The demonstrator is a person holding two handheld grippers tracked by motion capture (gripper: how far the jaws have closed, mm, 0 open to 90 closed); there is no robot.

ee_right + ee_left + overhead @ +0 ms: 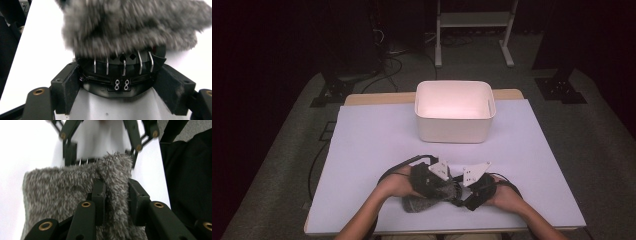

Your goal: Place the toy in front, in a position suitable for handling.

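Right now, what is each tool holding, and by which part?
Left tool pinches a fold of the grey fuzzy cloth. Right tool clamps the sides of a black wired clip at the cloth's edge.

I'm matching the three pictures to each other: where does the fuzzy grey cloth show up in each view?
High view: the fuzzy grey cloth lies low and centre, at the table's near edge between the two grippers.
Left gripper view: it spreads across the middle and lower left, a fold pinched between the black jaws.
Right gripper view: it stretches along the top, blurred, above a black clip with wire prongs.
Shared landmark: the white table sheet.
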